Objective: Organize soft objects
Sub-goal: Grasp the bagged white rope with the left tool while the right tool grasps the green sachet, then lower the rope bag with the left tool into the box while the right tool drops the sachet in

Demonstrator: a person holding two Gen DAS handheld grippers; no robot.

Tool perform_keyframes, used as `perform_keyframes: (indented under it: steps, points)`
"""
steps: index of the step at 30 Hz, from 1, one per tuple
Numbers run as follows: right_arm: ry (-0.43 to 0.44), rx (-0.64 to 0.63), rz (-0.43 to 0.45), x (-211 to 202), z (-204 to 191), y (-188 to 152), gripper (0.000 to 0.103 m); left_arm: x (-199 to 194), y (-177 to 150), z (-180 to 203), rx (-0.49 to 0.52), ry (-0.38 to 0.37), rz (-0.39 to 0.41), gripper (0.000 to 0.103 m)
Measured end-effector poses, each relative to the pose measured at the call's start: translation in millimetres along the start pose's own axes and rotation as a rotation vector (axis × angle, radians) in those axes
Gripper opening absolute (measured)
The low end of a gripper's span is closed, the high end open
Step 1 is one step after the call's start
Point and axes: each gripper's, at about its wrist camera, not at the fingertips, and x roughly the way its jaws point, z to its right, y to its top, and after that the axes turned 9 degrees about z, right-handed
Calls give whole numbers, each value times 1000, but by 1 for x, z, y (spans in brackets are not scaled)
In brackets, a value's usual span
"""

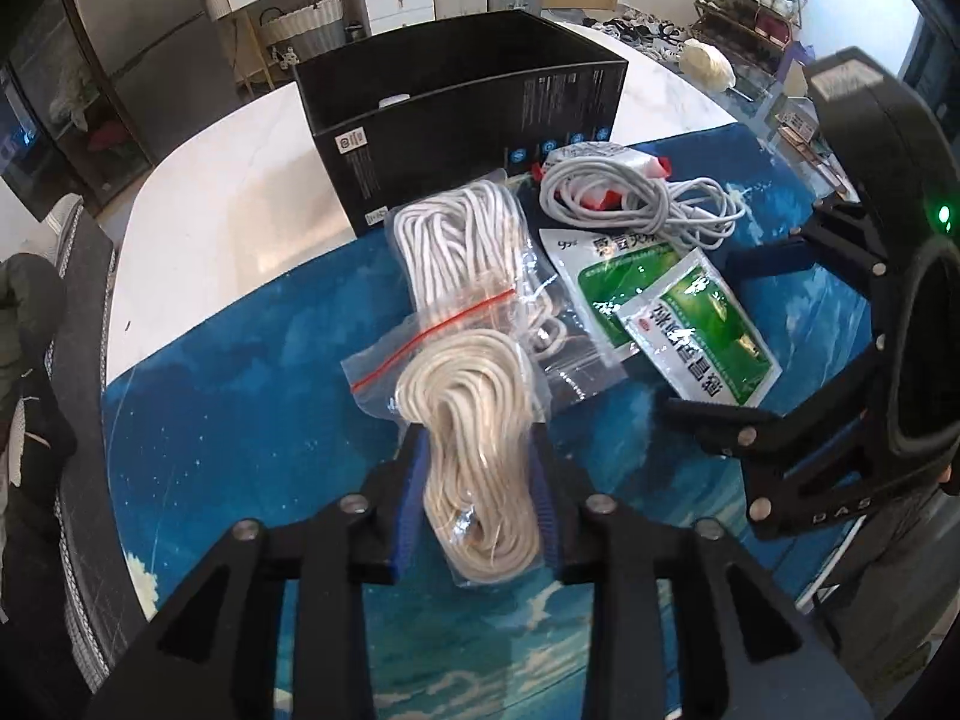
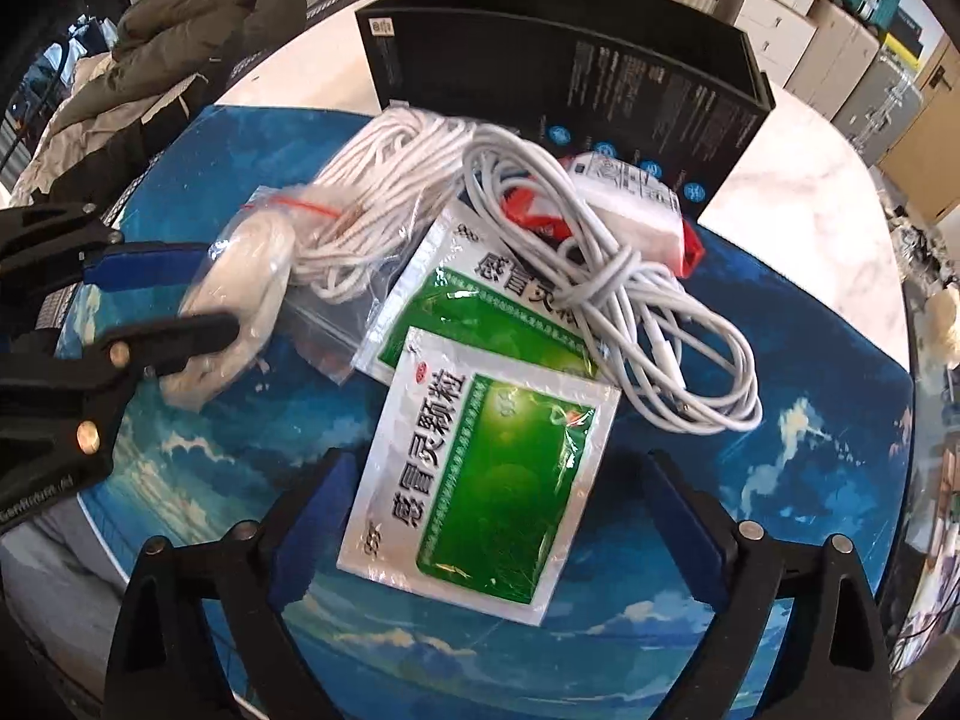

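Note:
My left gripper (image 1: 477,450) is shut on a clear zip bag of cream rope (image 1: 474,420), also seen in the right wrist view (image 2: 234,312) with the left gripper (image 2: 207,288) around it. A second bag of white rope (image 1: 462,240) lies behind it. Two green medicine sachets (image 1: 699,330) (image 2: 486,480) lie on the blue mat (image 1: 240,420). My right gripper (image 2: 492,468) is open, its fingers either side of the nearer sachet; it also shows in the left wrist view (image 1: 708,330). A coiled white cable (image 2: 648,312) and a white packet with red (image 2: 636,210) lie beyond.
An open black box (image 1: 456,120) (image 2: 576,78) stands at the back of the mat on a white table (image 1: 228,180). A jacket (image 2: 180,48) lies on a chair at the left. A shoe rack (image 1: 750,12) stands far right.

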Motion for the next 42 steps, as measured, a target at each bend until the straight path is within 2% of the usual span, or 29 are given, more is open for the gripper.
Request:
perform_keyframes:
  steps: [1,2,5,6,7,9,12,14,18,25,29,31,35,39,41,42]
  points:
    - [2,1,0,1,-1,1,95,1,-1,-1,0,5,4,58]
    - [5,-1,0,0,-2,1,91,2,-2,-1,-6,9,7,58]
    - [9,-9,19,-5,-4,4,64,9,-5,-7,-34,3,-5,58]
    - [11,-7,20,-6,-3,4,56,10,-6,-9,-44,-5,-5,57]
    - [9,-11,24,-8,-2,4,53,11,-7,-10,-50,-9,-5,56]
    - [12,-16,26,-9,-1,5,42,12,-6,-11,-55,-6,-4,37]
    - [0,-37,29,-17,3,2,27,10,-6,-8,-44,-21,-10,29]
    - [9,-32,32,-20,3,4,22,7,-5,-4,-17,-17,-4,29]
    - [30,0,43,-37,22,-4,20,0,-3,-5,-18,-16,15,29]
    - [60,6,73,-58,26,-6,19,-8,4,-5,-24,-21,42,29]
    - [62,5,137,-80,30,-6,19,-18,11,-2,-18,-3,86,29]
    - [69,18,199,-97,33,-1,19,-28,18,1,1,21,138,29]
    - [54,30,398,-140,37,4,19,-54,28,1,22,74,275,29]
    - [26,22,588,-174,33,3,19,-83,29,4,65,114,459,29]
    - [-6,0,699,-192,28,-4,19,-100,26,9,119,162,587,29]
    - [-9,-6,753,-200,27,-9,19,-105,24,10,128,171,626,29]
